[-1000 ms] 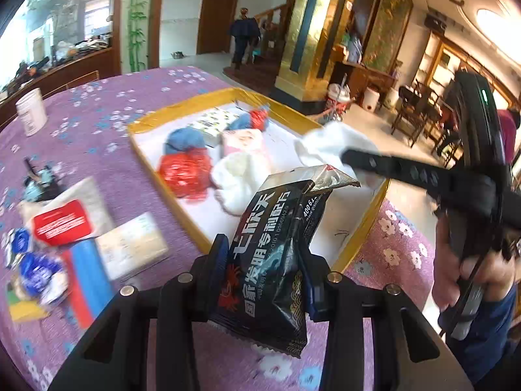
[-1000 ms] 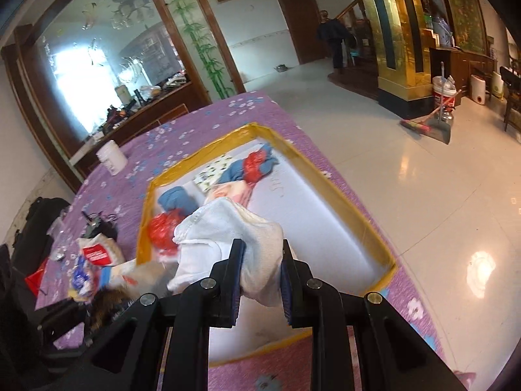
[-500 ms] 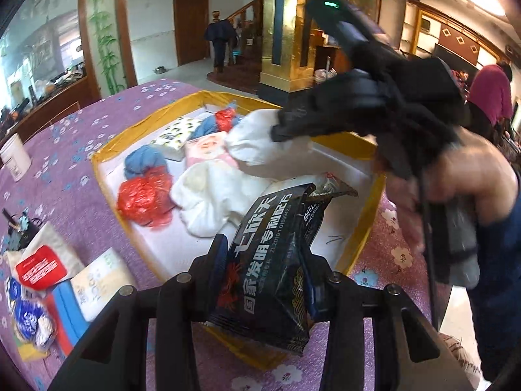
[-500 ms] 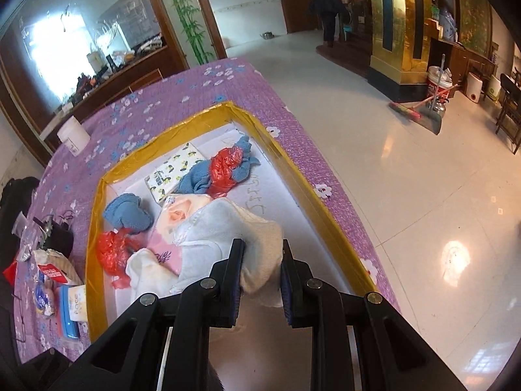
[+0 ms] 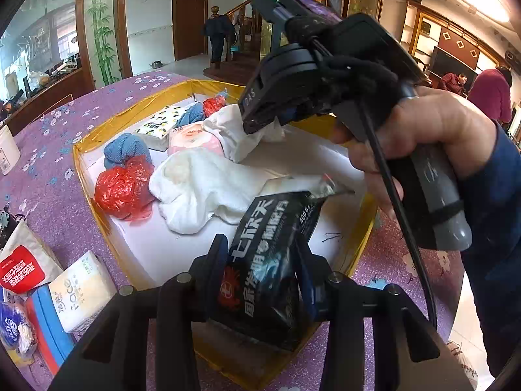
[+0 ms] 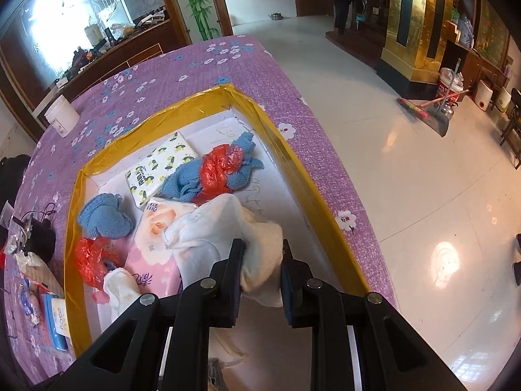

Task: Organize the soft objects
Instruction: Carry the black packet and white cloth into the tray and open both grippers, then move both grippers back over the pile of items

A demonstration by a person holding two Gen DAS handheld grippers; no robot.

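My left gripper [image 5: 260,246] is shut on a black printed packet [image 5: 273,221], held above the near rim of the yellow-edged white tray [image 5: 84,169]. My right gripper [image 6: 262,247] hangs low over the tray [image 6: 302,179] with a white cloth [image 6: 224,228] between its pads. Its jaws are opening, though the pads still press the cloth. In the left wrist view, the right gripper [image 5: 257,120] and the hand holding it fill the upper right, the cloth [image 5: 234,133] drooping onto a pink tissue pack [image 5: 192,137]. A white towel [image 5: 202,189] lies mid-tray.
The tray also holds blue cloths [image 6: 104,215], red plastic bags [image 6: 221,166] and a patterned tissue pack [image 6: 162,166]. Tissue packs [image 5: 78,290] and a red-labelled pouch [image 5: 22,270] lie left of it on the purple cloth. A white jar [image 6: 62,115] stands far back. The table edge and floor are right.
My right gripper has carried the white cloth over the tray and down onto the pink tissue pack. The left gripper with the black packet has edged in over the near rim.
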